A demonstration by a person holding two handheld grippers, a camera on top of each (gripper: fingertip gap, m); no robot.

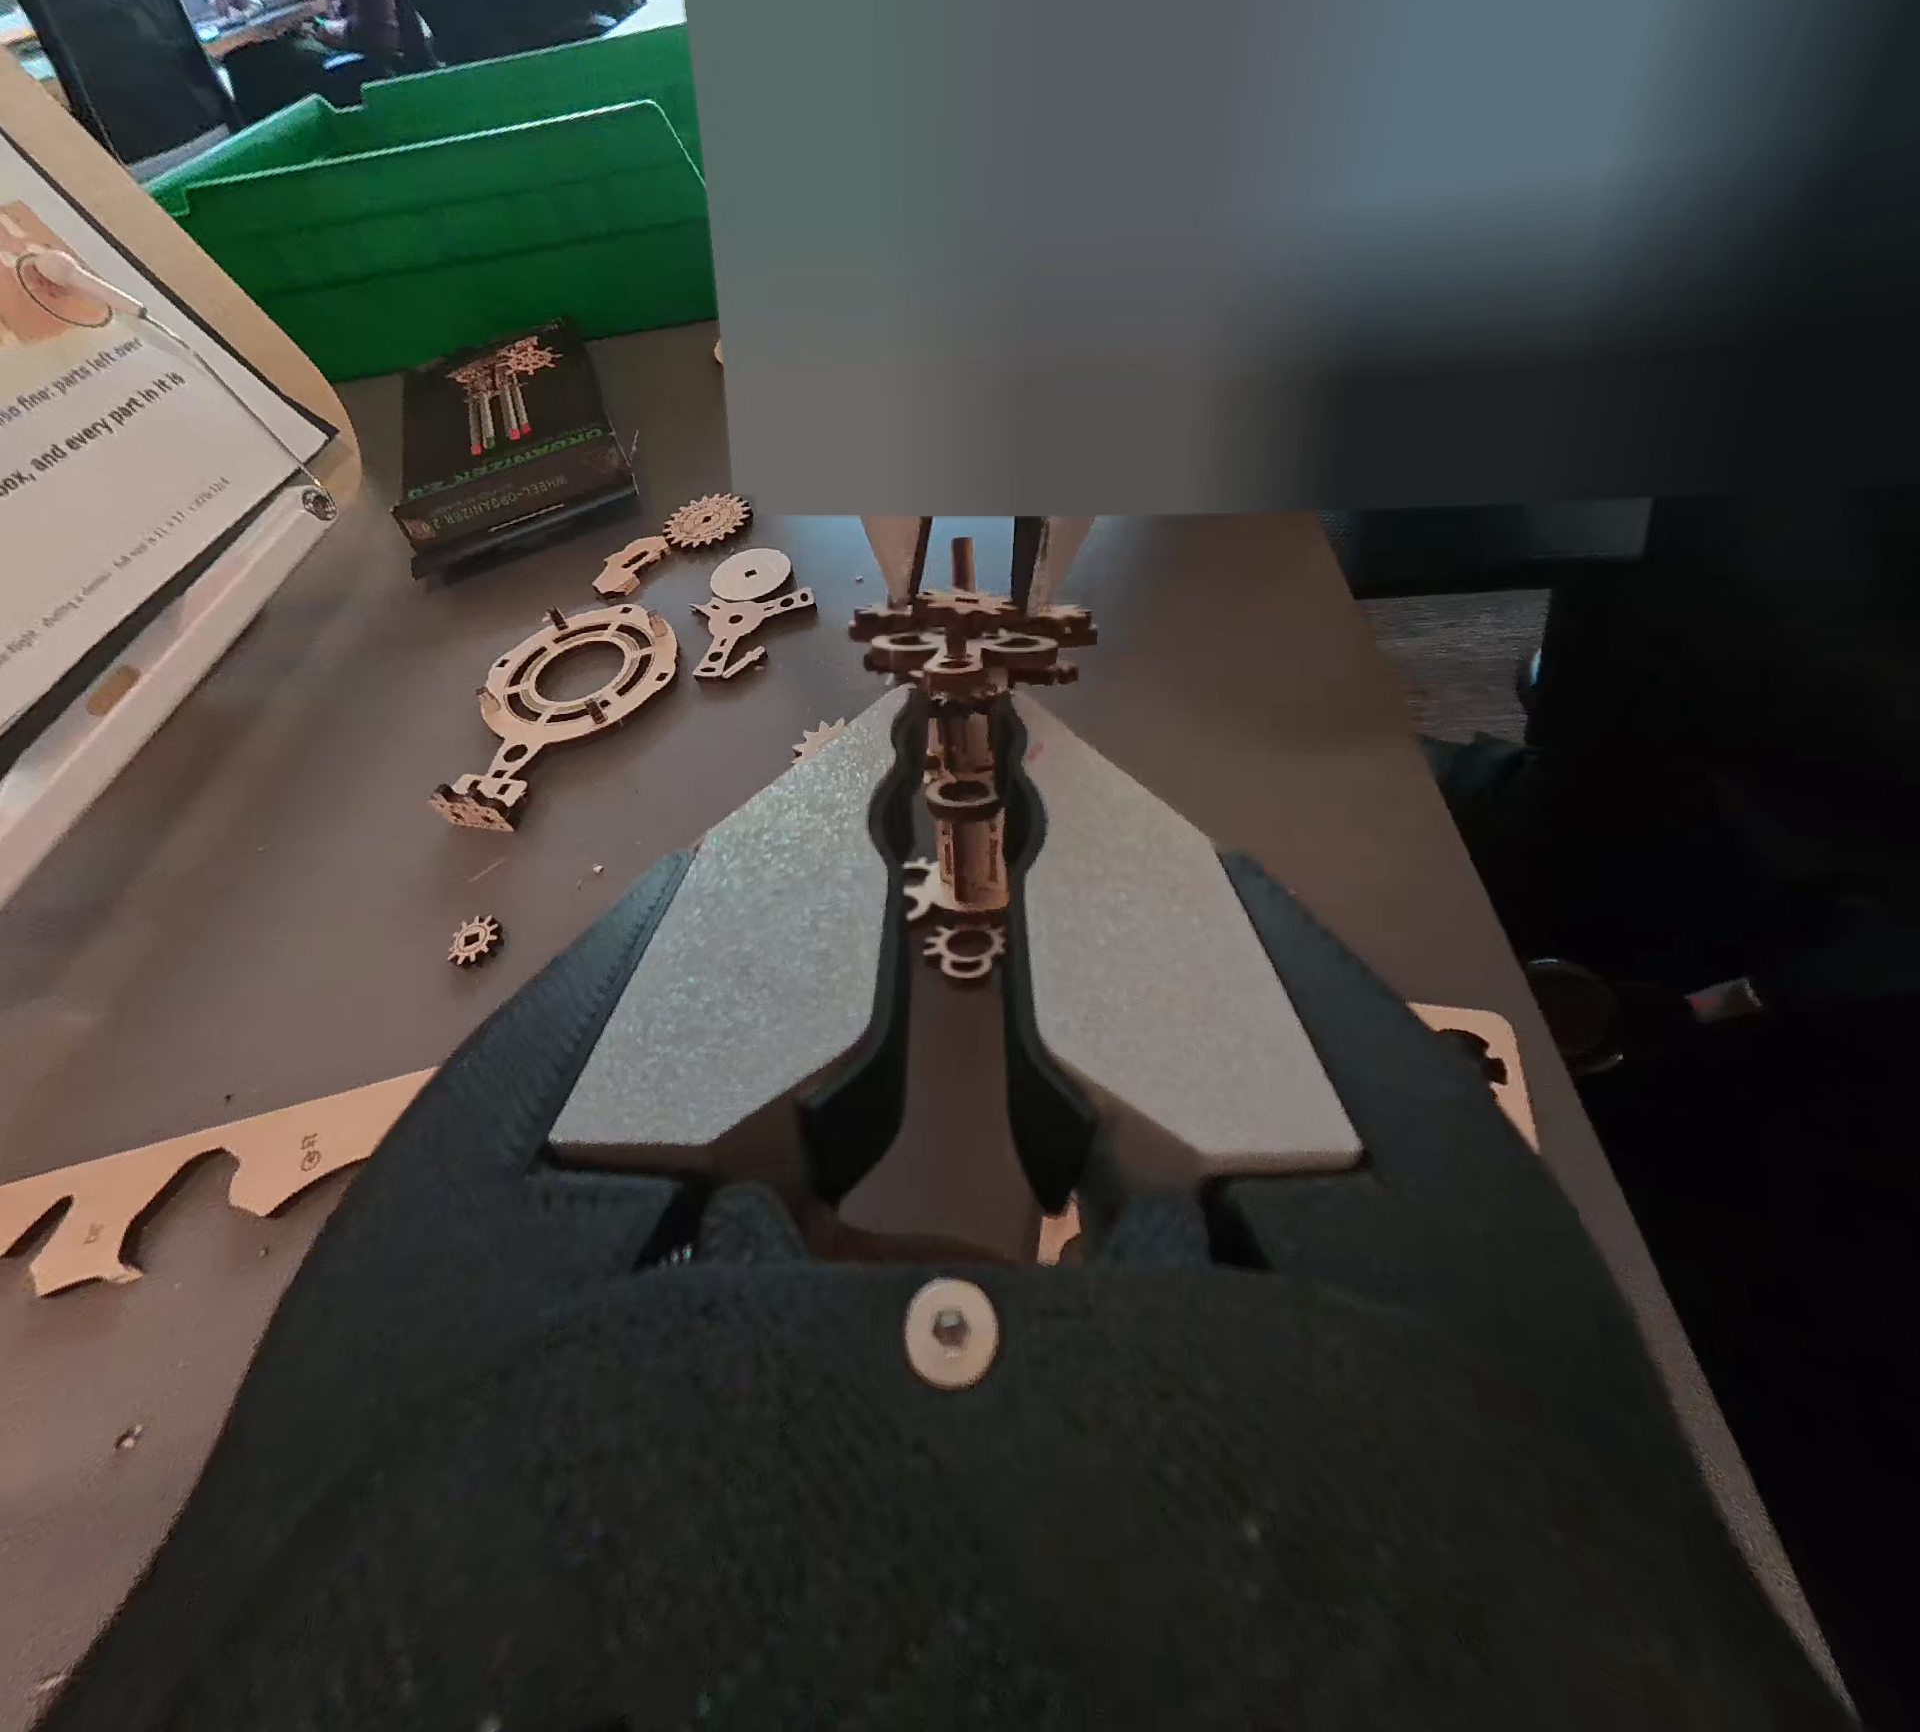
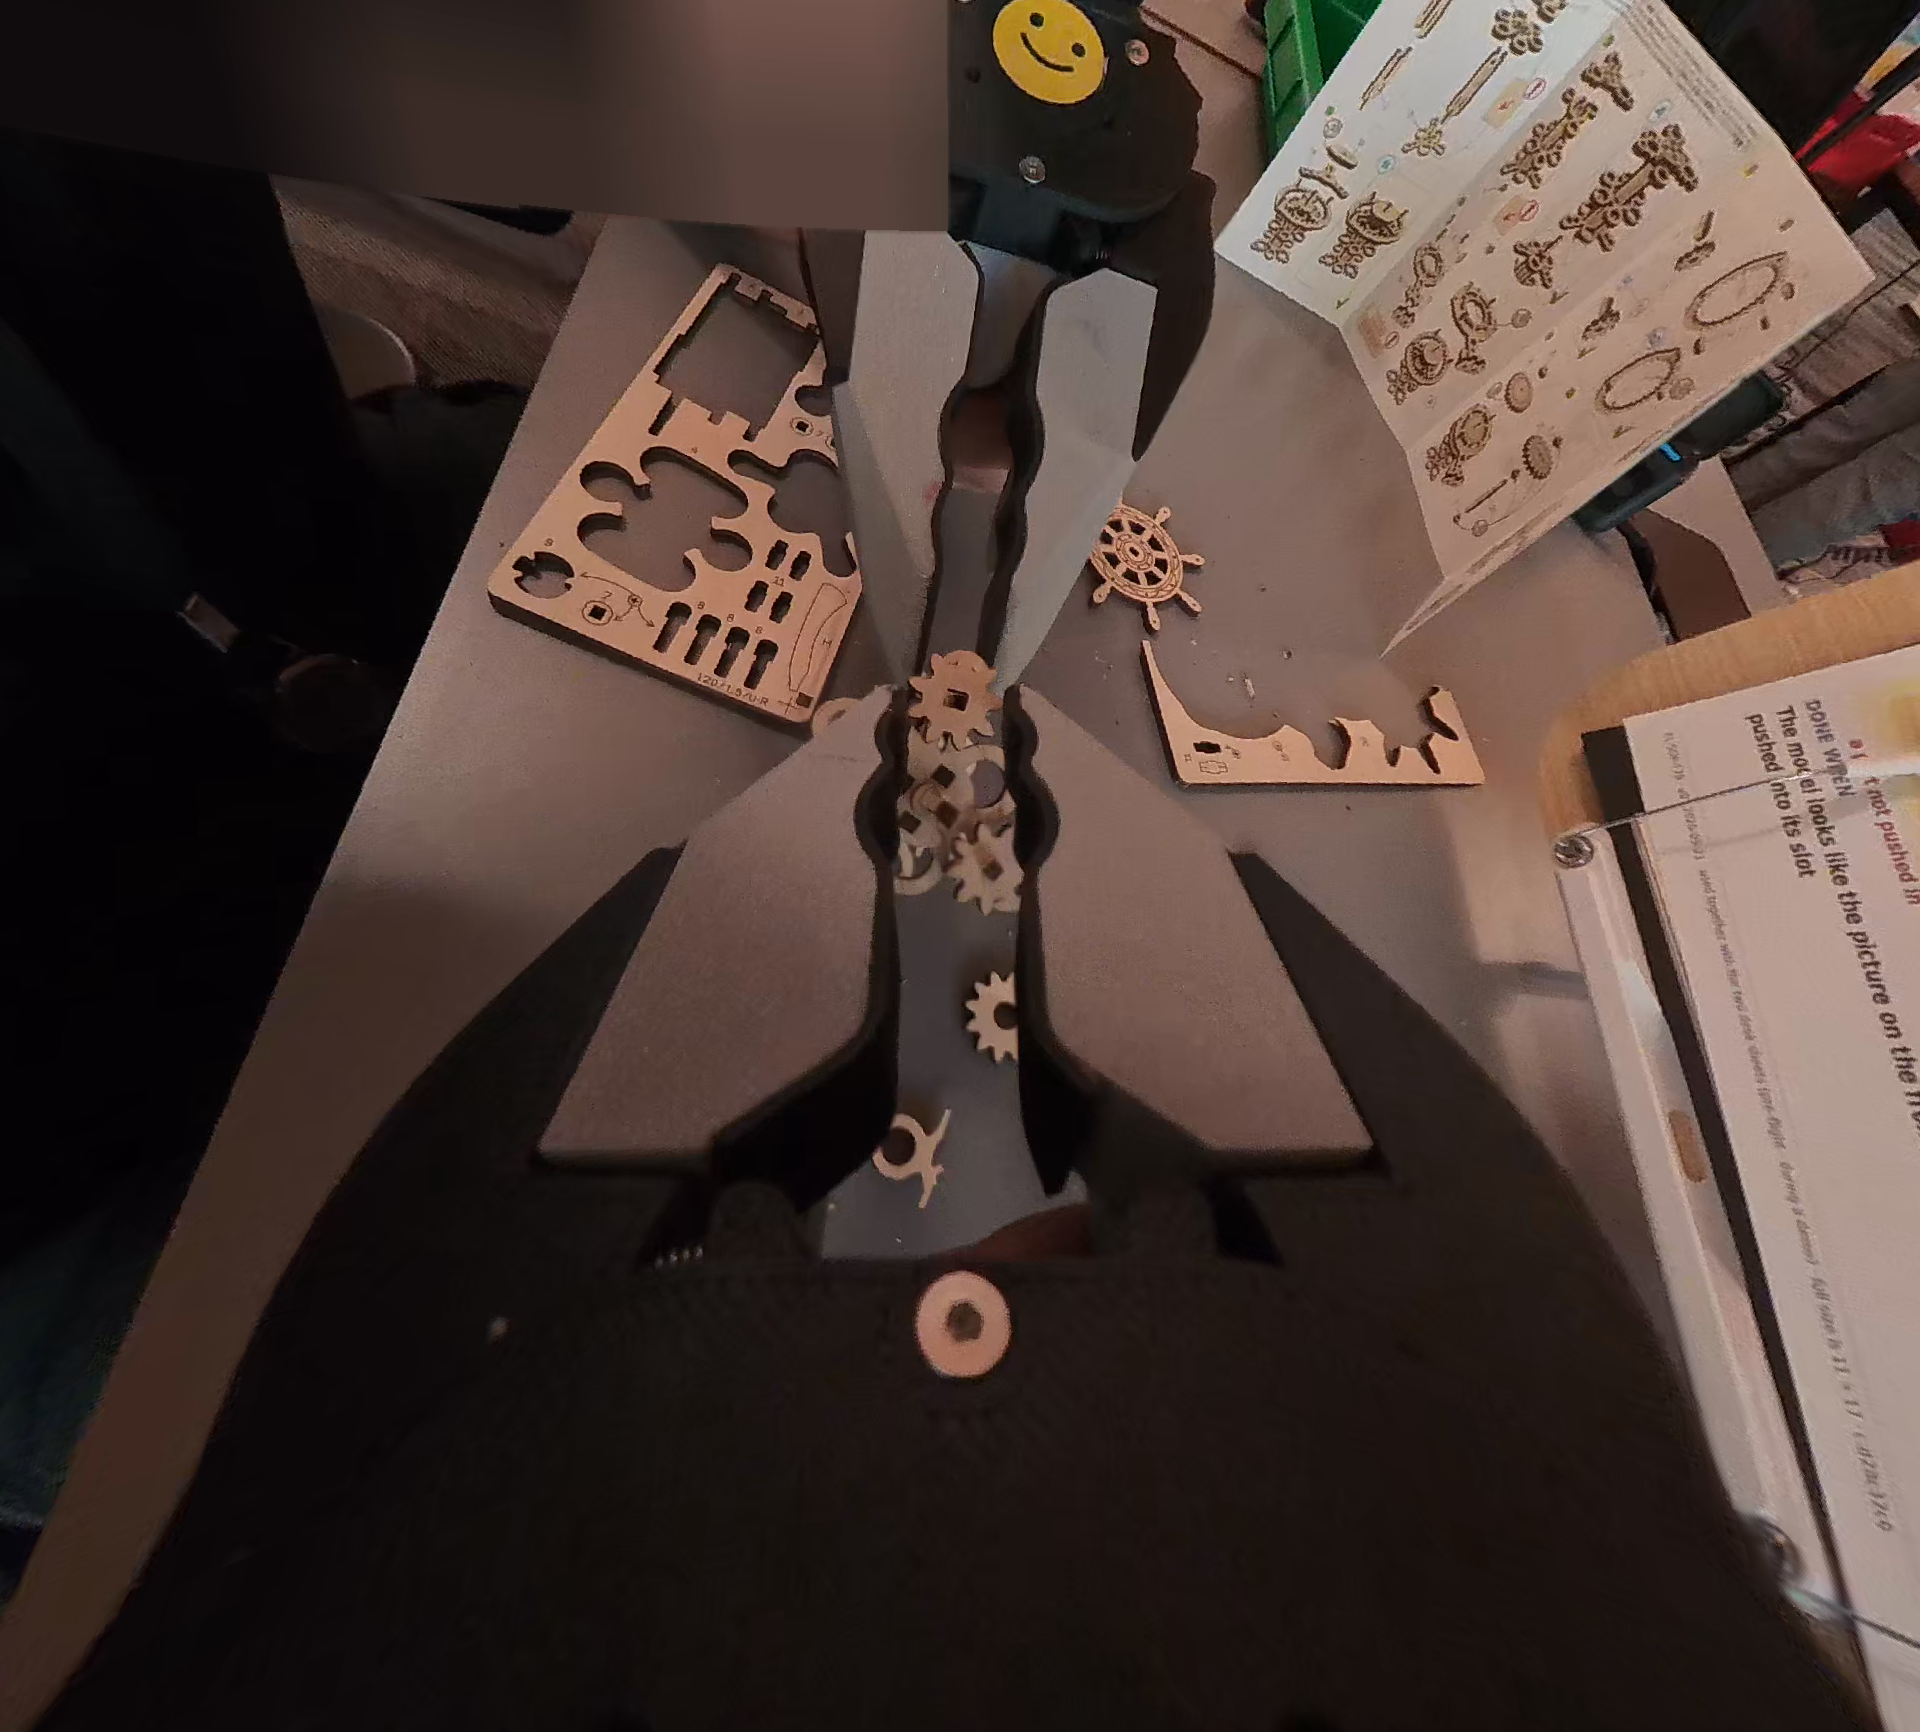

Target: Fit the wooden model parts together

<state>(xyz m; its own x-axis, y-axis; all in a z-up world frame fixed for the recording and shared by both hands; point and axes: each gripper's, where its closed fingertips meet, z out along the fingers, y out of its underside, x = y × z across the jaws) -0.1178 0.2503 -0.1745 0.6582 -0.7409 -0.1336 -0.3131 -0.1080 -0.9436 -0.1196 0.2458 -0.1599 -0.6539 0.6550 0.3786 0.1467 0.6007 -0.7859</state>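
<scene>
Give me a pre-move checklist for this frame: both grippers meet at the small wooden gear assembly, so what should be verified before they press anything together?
1. Left gripper closed on the wooden gear assembly: ok, its fingers pinch the shaft section.
2. Right gripper holds the gear end: ok, shut around it.
3. Grippers meet tip to tip without colliding: ok.
4. Slot and peg alignment inside the assembly: cannot tell, fingers hide the joint.
5. Loose small gear on the table beneath the right gripper kept out of the press: not ok, it lies between the fingers' line.
6. Ship-wheel part out of the way: ok.
</scene>
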